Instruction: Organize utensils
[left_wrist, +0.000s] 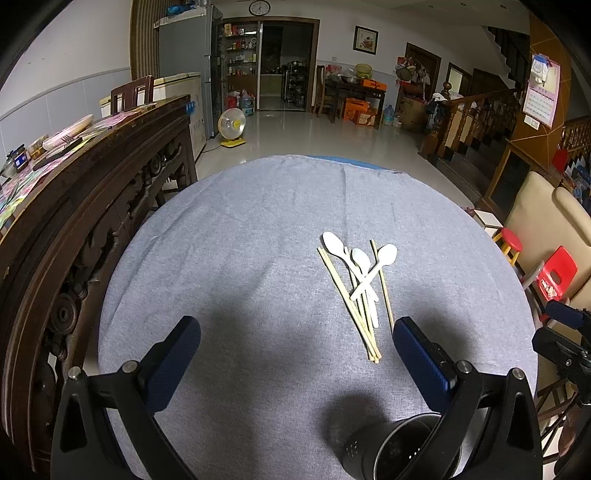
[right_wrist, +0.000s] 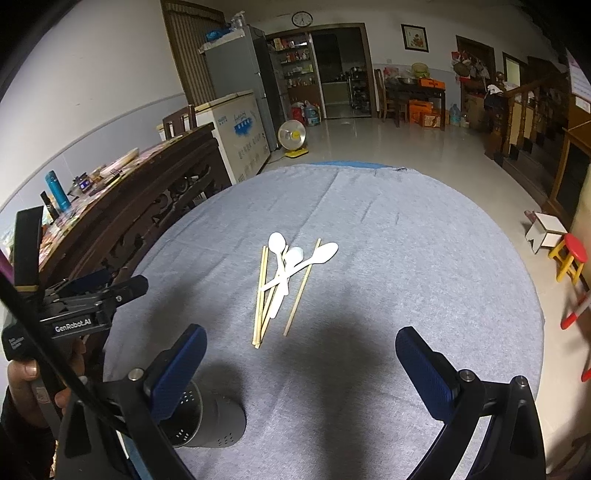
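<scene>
Round table (left_wrist: 258, 229) under grey cloth, dark carved sideboard (left_wrist: 110, 177) to the left. Left wrist view: left gripper (left_wrist: 295, 332) spread wide above the cloth, grasping nothing. White spoons (left_wrist: 360, 266) crossed over wooden chopsticks (left_wrist: 354, 314) in one pile, right of centre. Black perforated holder (left_wrist: 399, 450) upright by the near edge, partly behind the right finger.

Right wrist view: right gripper (right_wrist: 301, 338) likewise released, nothing between its fingers. Same pile of spoons (right_wrist: 291, 258) and chopsticks (right_wrist: 258, 295) ahead, left of centre. Holder (right_wrist: 207, 421) low left behind the left finger. Hand (right_wrist: 26, 387) gripping the other tool at far left.

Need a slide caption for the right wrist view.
Open right tool above white spoons and chopsticks; black holder nearby.
</scene>
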